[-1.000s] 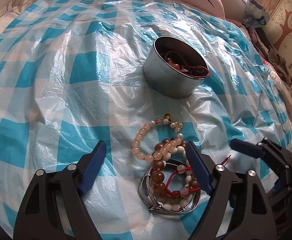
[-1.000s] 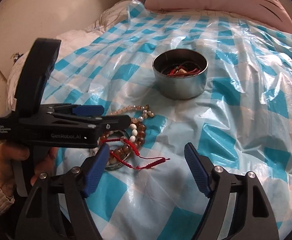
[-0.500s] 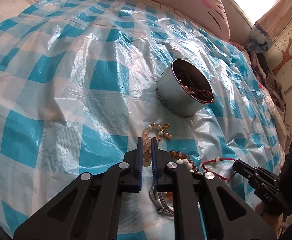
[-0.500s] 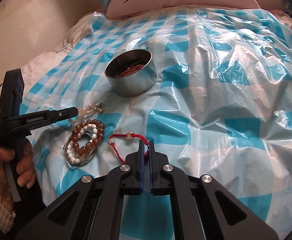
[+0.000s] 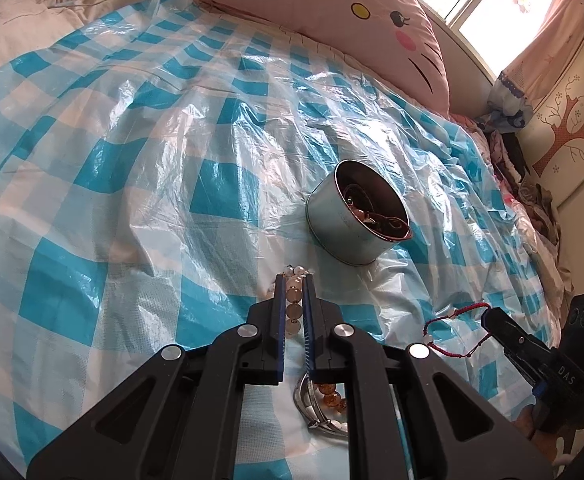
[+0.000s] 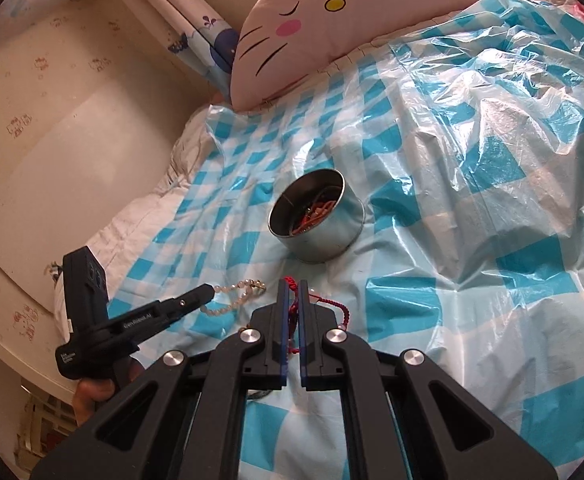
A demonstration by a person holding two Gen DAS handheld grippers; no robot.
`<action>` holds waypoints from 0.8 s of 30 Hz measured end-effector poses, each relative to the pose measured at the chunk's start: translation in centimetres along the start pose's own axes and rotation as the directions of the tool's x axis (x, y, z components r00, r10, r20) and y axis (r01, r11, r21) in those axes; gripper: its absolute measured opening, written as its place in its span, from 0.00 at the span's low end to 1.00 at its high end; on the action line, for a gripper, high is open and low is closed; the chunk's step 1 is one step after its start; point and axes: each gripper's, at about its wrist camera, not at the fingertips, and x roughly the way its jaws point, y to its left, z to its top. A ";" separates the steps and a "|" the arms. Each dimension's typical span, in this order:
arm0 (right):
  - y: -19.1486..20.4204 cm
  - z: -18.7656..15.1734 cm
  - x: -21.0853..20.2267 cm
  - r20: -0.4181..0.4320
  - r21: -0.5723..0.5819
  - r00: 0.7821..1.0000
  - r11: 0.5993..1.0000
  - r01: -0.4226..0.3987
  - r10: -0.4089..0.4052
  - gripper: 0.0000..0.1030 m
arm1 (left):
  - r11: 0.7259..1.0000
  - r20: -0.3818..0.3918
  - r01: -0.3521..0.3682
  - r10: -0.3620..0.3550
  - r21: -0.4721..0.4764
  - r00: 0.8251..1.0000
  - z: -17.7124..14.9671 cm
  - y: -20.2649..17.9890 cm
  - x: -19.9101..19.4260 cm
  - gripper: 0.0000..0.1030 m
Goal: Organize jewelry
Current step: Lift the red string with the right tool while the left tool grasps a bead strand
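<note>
The left hand-held gripper [image 5: 292,296] is clamped on a pale bead bracelet [image 5: 293,298]. Beyond it, a metal tin [image 5: 345,226] on the bed's checked plastic sheet [image 5: 132,184] holds tangled, indistinct jewelry. The right hand-held gripper [image 6: 292,296] pinches a red cord bracelet [image 6: 323,306]; remaining bracelets [image 5: 323,398] lie partly hidden.

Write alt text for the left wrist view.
The left tool is shut on a pale beaded bracelet above a blue-checked plastic sheet. Beyond sits a round metal tin holding jewelry; at right, the right tool holds a red cord bracelet.
</note>
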 end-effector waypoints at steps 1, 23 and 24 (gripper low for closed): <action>0.1 -0.2 0.1 0.011 0.007 1.000 1.000 -0.007 0.007 0.05 | 1.000 0.003 -0.007 0.007 0.008 1.000 0.0 -0.2 0.0 0.07; -1.0 -0.7 0.3 0.023 0.066 1.000 0.998 0.010 -0.011 0.05 | 0.959 0.163 -0.185 0.151 0.215 0.975 -0.9 -4.2 -2.4 0.07; -1.1 -0.7 0.3 0.024 0.065 1.000 0.998 0.010 -0.012 0.05 | 0.958 0.166 -0.186 0.151 0.217 0.975 -0.9 -4.2 -2.4 0.07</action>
